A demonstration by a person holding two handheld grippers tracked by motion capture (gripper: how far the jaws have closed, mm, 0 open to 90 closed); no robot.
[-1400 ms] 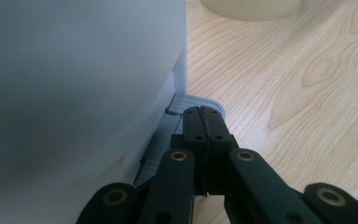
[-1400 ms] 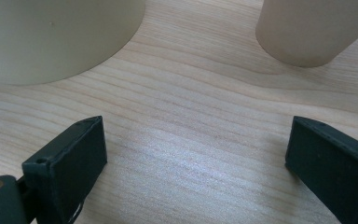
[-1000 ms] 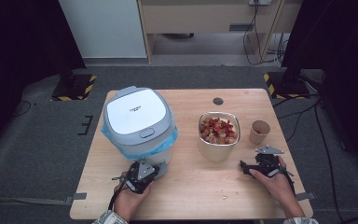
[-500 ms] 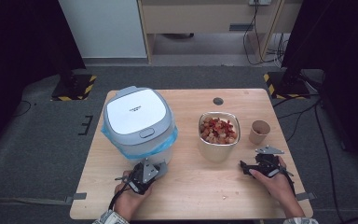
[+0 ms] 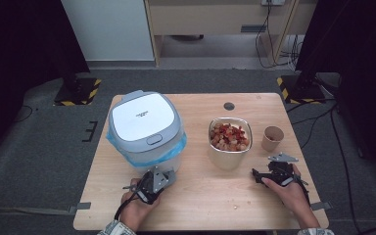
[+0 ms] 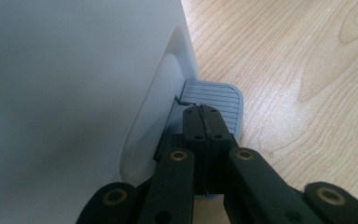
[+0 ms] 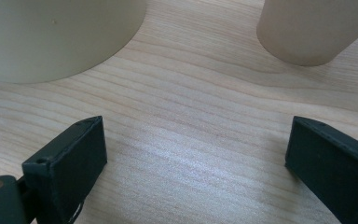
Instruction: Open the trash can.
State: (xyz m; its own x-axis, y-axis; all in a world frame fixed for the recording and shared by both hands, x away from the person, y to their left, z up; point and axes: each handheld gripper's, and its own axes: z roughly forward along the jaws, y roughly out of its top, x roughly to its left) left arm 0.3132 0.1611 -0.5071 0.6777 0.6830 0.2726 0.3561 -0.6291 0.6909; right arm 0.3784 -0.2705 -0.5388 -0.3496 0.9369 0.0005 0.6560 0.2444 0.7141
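Stillness is seen against the earlier pictures: neither hand has shifted, so the cooker's opening is judged not yet begun. Nearest, the left claw (image 6: 203, 108) is held fully shut with nothing between its jaws, its tips set against a ribbed grey tab (image 6: 216, 98) low on the rice cooker (image 5: 146, 122), a smooth, rounded white body lined with blue film. The right claw (image 7: 196, 140) is spread wide and empty above the pale grained desk (image 5: 205, 196). Beyond it, a shiny metal bowl (image 5: 227, 159) of red and tan chunks and a brown paper cup (image 5: 272, 138) are placed.
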